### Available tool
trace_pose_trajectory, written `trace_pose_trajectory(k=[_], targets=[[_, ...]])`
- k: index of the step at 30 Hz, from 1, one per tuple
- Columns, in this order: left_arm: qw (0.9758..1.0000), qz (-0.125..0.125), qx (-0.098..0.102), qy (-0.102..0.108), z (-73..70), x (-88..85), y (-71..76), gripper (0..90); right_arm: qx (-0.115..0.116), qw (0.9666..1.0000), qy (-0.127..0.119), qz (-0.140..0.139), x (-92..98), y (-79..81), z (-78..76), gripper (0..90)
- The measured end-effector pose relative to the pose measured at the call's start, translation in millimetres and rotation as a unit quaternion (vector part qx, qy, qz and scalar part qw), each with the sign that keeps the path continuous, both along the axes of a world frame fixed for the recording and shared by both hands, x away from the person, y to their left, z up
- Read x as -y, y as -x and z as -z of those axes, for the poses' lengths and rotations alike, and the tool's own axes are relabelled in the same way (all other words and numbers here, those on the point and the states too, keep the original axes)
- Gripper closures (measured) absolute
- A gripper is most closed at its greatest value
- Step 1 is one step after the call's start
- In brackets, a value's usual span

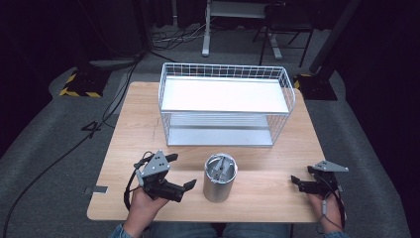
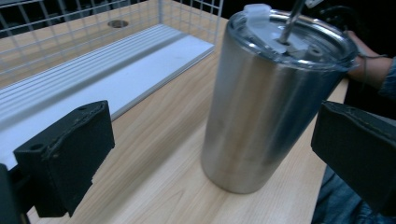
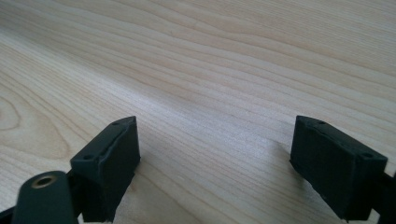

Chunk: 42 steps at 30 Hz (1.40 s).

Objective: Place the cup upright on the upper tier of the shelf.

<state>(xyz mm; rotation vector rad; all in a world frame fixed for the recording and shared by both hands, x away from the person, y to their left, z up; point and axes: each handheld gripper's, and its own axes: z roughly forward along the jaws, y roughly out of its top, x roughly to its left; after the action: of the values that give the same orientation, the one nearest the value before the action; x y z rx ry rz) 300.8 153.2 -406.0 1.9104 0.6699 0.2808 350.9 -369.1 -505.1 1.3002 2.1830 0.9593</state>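
Steel tumbler upright on desk, both tools released and apart from it

High view: steel tumbler (image 1: 220, 177) with clear lid stands at lower centre of the frame on the wooden desk (image 1: 267, 196), in front of the white wire basket (image 1: 226, 104) at upper centre. Left tool (image 1: 181, 172) at lower left, jaws spread, pointing toward the tumbler, just beside it but not touching. Right tool (image 1: 301, 175) at lower right, jaws spread, well apart from the tumbler. Left gripper view: tumbler (image 2: 261, 100) sits right of centre between the two open jaws, farther off; basket (image 2: 88, 60) upper left. Right gripper view: open jaws over bare desk (image 3: 210, 70), nothing held
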Motion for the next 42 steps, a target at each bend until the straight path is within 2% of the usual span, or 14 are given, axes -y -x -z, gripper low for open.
trace_pose_trajectory(k=[10, 11, 16, 27, 32, 37, 42], targets=[[0.9989, 0.04, 0.003, 0.023, 1.2, 19.5, -2.7, 0.0, 0.0, 1.0, -0.001, 0.0, 0.0, -0.1, 0.0, 15.8], [0.9981, 0.049, -0.002, 0.036, 2.5, 22.8, -3.9, 0.0, 0.0, 1.0, -0.001, 0.0, 0.0, 0.0, 0.0, 15.8], [0.9965, 0.065, -0.003, 0.053, 5.4, 31.4, -6.7, 0.0, 0.0, 1.0, 0.0, 0.0, 0.0, 0.0, 0.0, 15.8], [0.995, 0.087, -0.002, 0.05, 12.3, 52.2, -11.9, 0.0, 0.0, 1.0, -0.001, 0.0, 0.1, -0.1, 0.0, 15.8], [0.9951, 0.09, 0.0, 0.041, 15.2, 59.5, -14.2, 0.0, 0.0, 1.0, 0.0, 0.0, 0.0, 0.0, 0.0, 15.8], [0.9953, 0.093, 0.011, 0.023, 19.8, 68.7, -16.9, 0.0, 0.0, 1.0, 0.0, 0.0, 0.0, 0.0, 0.0, 15.8], [0.9954, 0.093, 0.0, 0.022, 27.0, 74.2, -22.0, 0.0, 0.002, 1.0, 0.001, 0.001, -0.4, 0.3, 0.0, 15.8]])
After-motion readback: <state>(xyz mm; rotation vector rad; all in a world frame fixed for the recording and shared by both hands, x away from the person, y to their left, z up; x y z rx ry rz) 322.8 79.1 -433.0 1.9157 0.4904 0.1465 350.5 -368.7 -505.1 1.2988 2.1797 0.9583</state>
